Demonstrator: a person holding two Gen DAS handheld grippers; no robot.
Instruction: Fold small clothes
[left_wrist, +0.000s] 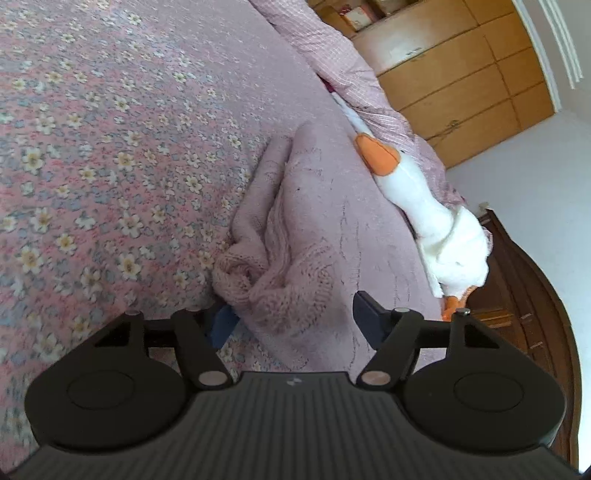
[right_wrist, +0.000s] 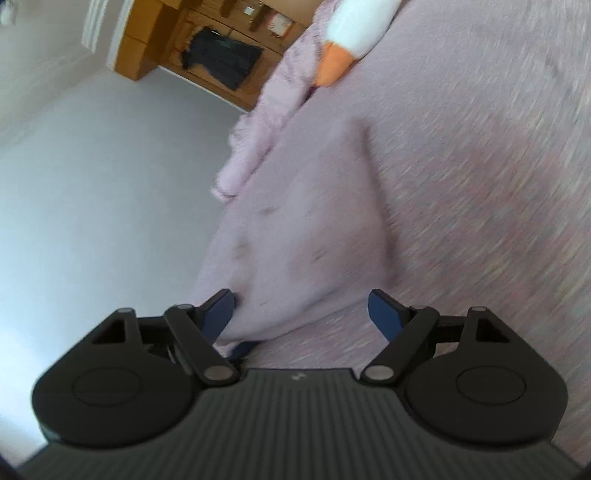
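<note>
The pink knitted garment (left_wrist: 291, 236) lies bunched and partly doubled over directly ahead of the left gripper (left_wrist: 295, 317), its ribbed edge between the spread, released jaws, probably so a corner can be picked up for the next fold. The right gripper (right_wrist: 301, 314) is likewise spread wide with nothing clamped; the garment's smooth edge (right_wrist: 306, 229) sits just in front of it, though that view is blurred. Beyond lies a floral bedspread (left_wrist: 110, 155), with a plush goose (left_wrist: 417, 206) to the left tool's right. Wooden cabinets (left_wrist: 461, 74) and a white wall (right_wrist: 92, 177) stand farther off.
</note>
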